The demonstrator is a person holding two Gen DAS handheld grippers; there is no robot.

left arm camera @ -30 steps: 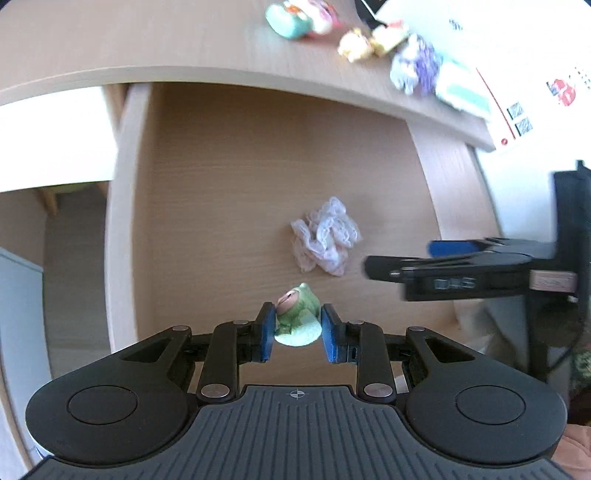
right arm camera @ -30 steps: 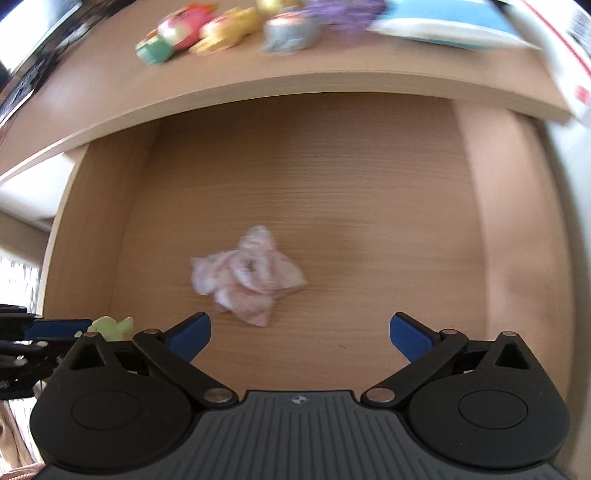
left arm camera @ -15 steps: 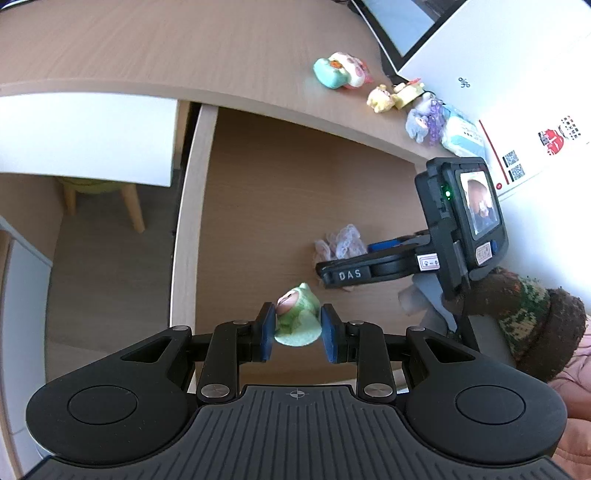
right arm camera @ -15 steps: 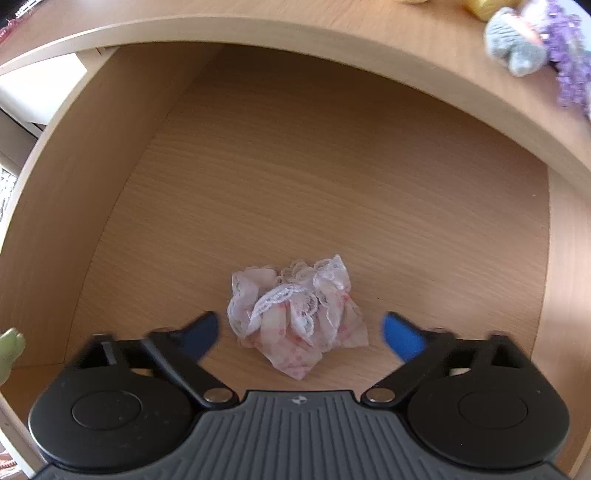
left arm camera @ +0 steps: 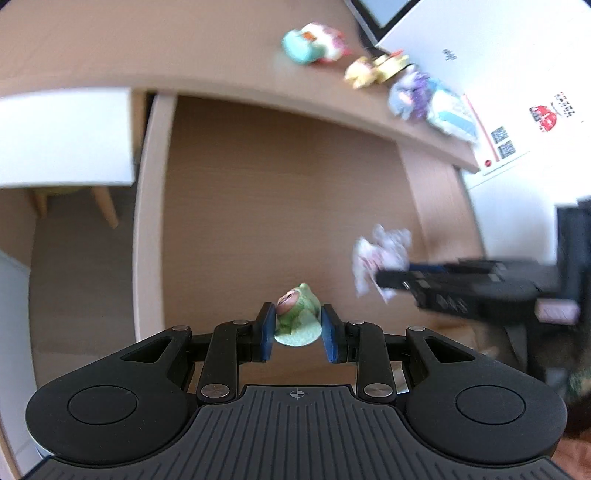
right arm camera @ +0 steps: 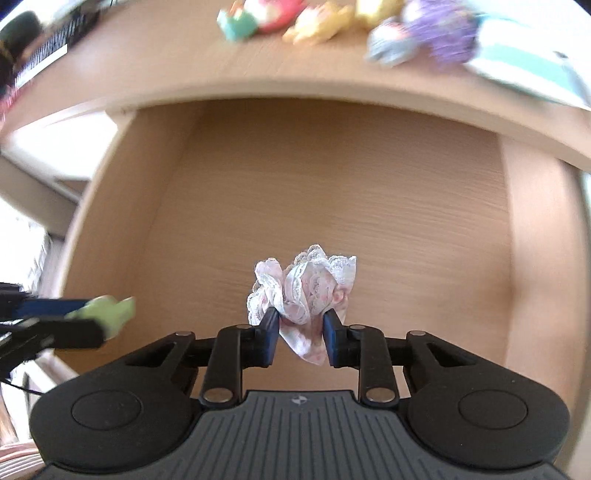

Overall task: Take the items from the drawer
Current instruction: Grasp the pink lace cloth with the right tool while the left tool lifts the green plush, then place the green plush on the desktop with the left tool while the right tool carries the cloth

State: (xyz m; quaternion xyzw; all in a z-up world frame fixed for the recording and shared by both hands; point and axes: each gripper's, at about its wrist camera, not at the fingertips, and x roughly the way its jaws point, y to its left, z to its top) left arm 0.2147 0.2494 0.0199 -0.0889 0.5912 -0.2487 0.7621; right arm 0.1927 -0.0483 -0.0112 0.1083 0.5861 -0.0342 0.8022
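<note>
— Right tool (right arm camera: 300, 334): what between the blue pads?
— Clamped on a crumpled pink-and-white lace-trimmed cloth (right arm camera: 304, 286), jaws having just closed in on it. Cloth bunched up above the pads, one corner hanging below them, held over the bare floor of the open light-wood drawer (right arm camera: 332, 192).
— And the left tool (left arm camera: 298, 334)?
— Pinched on a small green frog-hooded figurine (left arm camera: 297, 319), pink face turned toward the left pad, pale round base toward the camera. Also over the drawer floor, nearer its left wall.
— Seen from each other?
— Yes. From the right tool, left tool off to the lower left, green figurine at its tip. From the left tool, right tool out to the right with the cloth at its end, blurred.
— Beyond the drawer?
— Wooden table (right arm camera: 177, 62) edge just past it; on top, a blurred row of small colourful toys (right arm camera: 332, 18) and a teal-and-white packet (right arm camera: 524, 62), well apart from both tools.
</note>
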